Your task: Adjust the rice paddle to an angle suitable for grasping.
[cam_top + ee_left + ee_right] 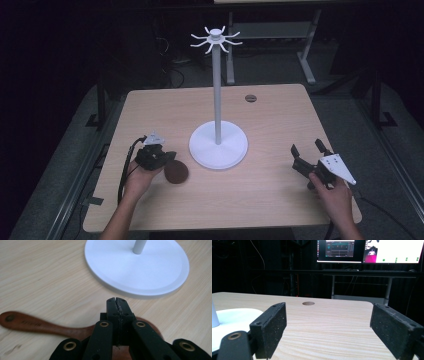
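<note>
While the person's left hand [142, 177] rests on the desk [270, 195], the left gripper [167, 156] it holds has its 2 black jaws pressed together, tip to tip, with nothing visible between them. In the left gripper view the closed jaws sit above a dark brown wooden brush [37, 325], whose long handle runs off to the left across the pale wood and whose rounded head lies under the gripper's linkage. From the high view the brush's head [176, 172] lies on the desk just beside the left gripper, near the front left edge of the white stand [218, 145]. That stand has a round flat base, a tall thin pole and a crown of curved hooks at the top. Well apart, on the right side of the desk, the right hand [336, 196] holds the right gripper [307, 148], its 2 jaws spread wide over bare wood and pinching nothing. A small round hole [308, 303] marks the desk's far side.
</note>
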`<state>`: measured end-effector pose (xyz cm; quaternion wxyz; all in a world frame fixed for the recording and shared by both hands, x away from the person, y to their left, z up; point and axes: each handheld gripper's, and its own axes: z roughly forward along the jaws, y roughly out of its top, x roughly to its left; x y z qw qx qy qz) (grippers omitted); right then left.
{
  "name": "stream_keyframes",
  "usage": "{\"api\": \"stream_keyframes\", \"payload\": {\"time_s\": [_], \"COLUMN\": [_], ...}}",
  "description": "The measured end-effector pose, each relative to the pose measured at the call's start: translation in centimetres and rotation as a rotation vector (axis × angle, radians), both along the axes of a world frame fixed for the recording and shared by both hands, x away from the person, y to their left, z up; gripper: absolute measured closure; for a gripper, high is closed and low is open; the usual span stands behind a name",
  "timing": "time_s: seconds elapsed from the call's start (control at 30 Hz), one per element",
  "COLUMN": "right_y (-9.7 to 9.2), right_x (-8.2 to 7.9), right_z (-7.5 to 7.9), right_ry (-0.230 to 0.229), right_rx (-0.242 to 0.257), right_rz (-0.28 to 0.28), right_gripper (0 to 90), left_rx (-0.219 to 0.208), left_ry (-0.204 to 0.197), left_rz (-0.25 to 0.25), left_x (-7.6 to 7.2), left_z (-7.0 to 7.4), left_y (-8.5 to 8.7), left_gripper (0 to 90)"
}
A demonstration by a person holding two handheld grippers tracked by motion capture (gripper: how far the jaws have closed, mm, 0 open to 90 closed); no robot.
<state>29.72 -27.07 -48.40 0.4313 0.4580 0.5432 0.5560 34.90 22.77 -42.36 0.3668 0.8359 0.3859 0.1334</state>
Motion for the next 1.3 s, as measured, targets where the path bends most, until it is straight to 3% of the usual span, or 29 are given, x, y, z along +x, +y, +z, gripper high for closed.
{"api": "stream_keyframes", "payload": {"time_s": [0.2,0.6,0.73,1.3], "right_y": [0.0,0.0,0.0,0.0], "right_x": [0.0,0.0,0.0,0.0], "right_z": [0.0,0.0,0.0,0.0], "right_ry": [0.000,0.001,0.000,0.000], "right_rx": [-0.002,-0.003,-0.003,0.001], "right_rz": [0.000,0.001,0.002,0.001], "right_gripper": [13.1,13.0,13.1,13.0], "left_rx": [0.018,0.031,0.048,0.078], "left_ry": [0.017,0.041,0.068,0.099], "left_rz": [-0.029,-0.059,-0.070,-0.088], "left_x": [0.6,1.1,1.2,0.2], "left_z": [-0.8,-2.2,-2.8,-3.0], "left_y": [-1.7,-3.0,-3.4,-3.0], "left_gripper": [89.6,89.6,89.6,89.7]}}
